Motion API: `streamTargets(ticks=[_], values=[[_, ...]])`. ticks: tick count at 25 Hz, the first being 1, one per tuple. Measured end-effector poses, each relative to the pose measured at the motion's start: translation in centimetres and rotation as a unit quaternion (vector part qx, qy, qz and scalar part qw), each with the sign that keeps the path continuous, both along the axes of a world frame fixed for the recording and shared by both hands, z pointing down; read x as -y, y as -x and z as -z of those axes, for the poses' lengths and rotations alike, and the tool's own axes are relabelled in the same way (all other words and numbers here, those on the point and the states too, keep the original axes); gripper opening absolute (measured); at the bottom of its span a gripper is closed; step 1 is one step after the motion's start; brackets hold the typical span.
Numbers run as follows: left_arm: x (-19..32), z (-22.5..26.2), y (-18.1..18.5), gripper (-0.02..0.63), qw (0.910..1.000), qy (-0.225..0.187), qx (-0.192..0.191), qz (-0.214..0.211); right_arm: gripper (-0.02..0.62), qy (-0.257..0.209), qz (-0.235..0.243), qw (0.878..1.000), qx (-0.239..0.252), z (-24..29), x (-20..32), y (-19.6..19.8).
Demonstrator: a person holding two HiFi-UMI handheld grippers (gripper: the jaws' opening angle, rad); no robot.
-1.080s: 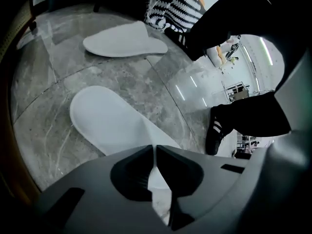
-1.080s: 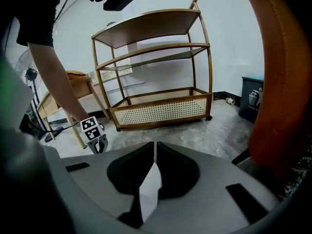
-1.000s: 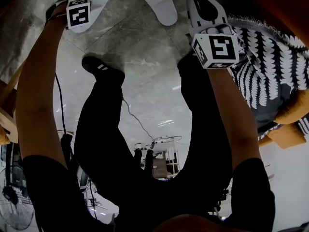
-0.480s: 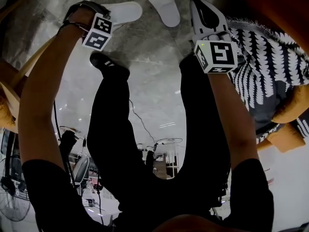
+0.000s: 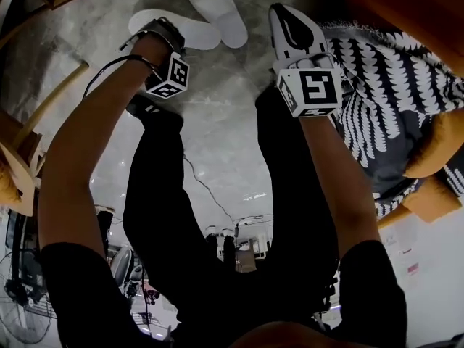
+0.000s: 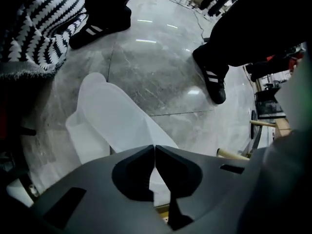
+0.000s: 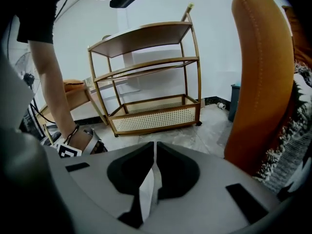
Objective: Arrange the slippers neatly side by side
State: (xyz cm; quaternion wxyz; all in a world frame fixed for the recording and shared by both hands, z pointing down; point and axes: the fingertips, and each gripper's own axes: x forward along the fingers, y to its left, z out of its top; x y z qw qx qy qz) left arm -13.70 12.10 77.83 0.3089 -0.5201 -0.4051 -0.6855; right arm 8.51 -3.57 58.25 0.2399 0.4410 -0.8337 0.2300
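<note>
Slippers, two white ones, lie on the grey stone floor (image 5: 217, 122) ahead of the person's feet. The crosswise slipper (image 5: 199, 35) and the slanting slipper (image 5: 214, 7) make a V with their ends meeting, rather than sitting side by side. The left gripper (image 6: 155, 149) points steeply down over the crosswise slipper, and its jaws are closed tip to tip right at that slipper's edge. The right gripper (image 7: 155, 147) is beside a black-and-white patterned throw (image 5: 391, 85) and an orange chair back (image 7: 258, 72), and it looks across the room at a wooden shelf unit (image 7: 146, 77). Its jaws are clamped on a thin white strip (image 7: 146, 194) that hangs between them. This is probably the edge of a third slipper, though too little shows to be sure. A black shoe (image 6: 214, 79) of the person stands on the floor near the pair.
</note>
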Motion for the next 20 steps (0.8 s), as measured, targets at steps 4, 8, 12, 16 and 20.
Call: streamTargets(ticks=[4, 8, 12, 16, 20], values=[[-1.0, -1.0, -2.0, 0.018, 0.9980, -0.003, -0.002, -0.064, 0.043, -0.003, -0.013, 1.000, -0.002, -0.3, -0.4, -1.7], [-1.6, -0.9, -3.0, 0.018, 0.9931, 0.000, 0.001, -0.118, 0.043, -0.002, -0.032, 0.999, 0.001, -0.6, -1.1, -2.7], [-1.0, -1.3, -2.6, 0.018, 0.9855, -0.009, 0.017, -0.169, 0.043, -0.007, -0.039, 0.999, 0.008, -0.8, -1.3, -2.8], [-0.5, -2.6, -1.7, 0.018, 0.9820, -0.016, 0.034, -0.185, 0.043, -0.012, -0.053, 0.998, 0.014, -1.0, -1.4, -2.9], [-1.1, -3.3, -2.4, 0.018, 0.9783, -0.023, 0.032, -0.203, 0.043, -0.011, -0.062, 0.998, 0.016, -1.4, -2.0, -3.8]])
